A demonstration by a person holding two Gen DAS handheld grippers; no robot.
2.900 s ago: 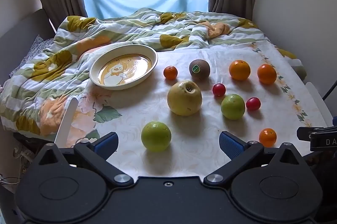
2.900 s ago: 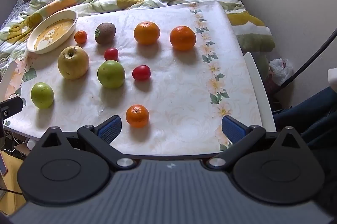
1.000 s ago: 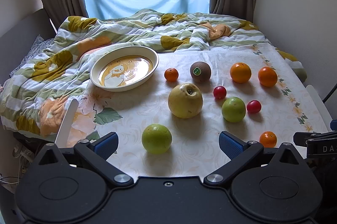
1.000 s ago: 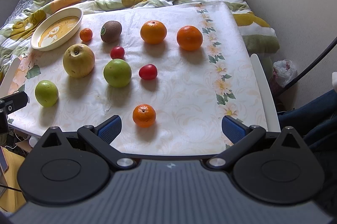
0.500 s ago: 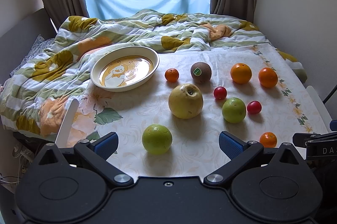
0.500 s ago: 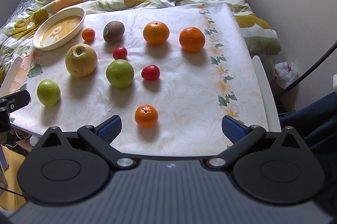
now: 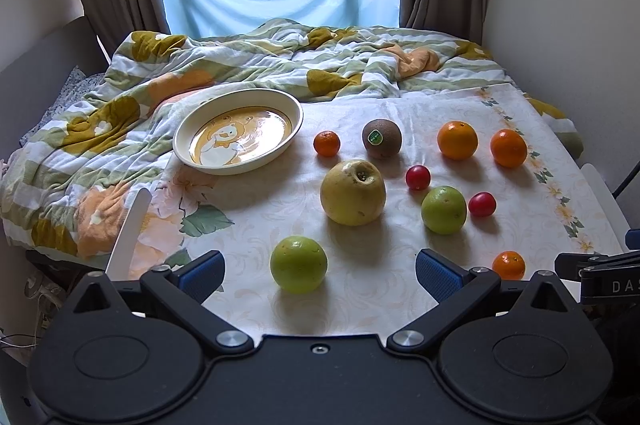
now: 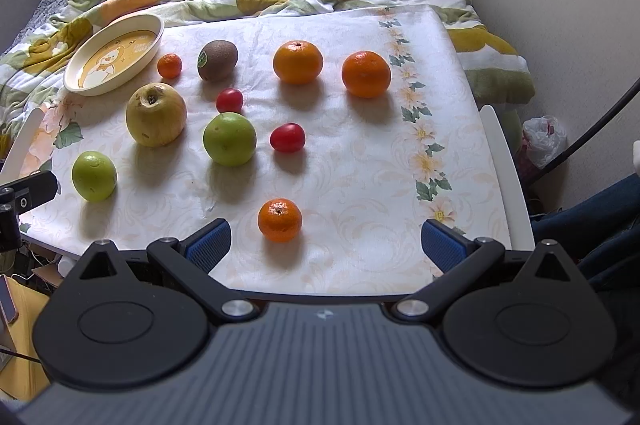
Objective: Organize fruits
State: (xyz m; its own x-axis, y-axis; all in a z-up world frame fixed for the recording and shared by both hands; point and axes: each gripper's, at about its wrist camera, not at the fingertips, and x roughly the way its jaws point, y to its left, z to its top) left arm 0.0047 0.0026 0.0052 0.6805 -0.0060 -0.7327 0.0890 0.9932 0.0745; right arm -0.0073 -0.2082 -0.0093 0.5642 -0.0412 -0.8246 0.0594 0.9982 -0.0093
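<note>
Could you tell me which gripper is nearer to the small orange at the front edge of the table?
Right. The right gripper has the small orange just ahead, between its open fingers. The left gripper faces a green apple, with that orange off to its right.

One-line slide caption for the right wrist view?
Open right claw faces a small orange near the table edge; nine other fruits and an empty plate beyond.

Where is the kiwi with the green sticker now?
The kiwi lies on the tablecloth in the far row, between the small mandarin on its left and the orange on its right.
</note>
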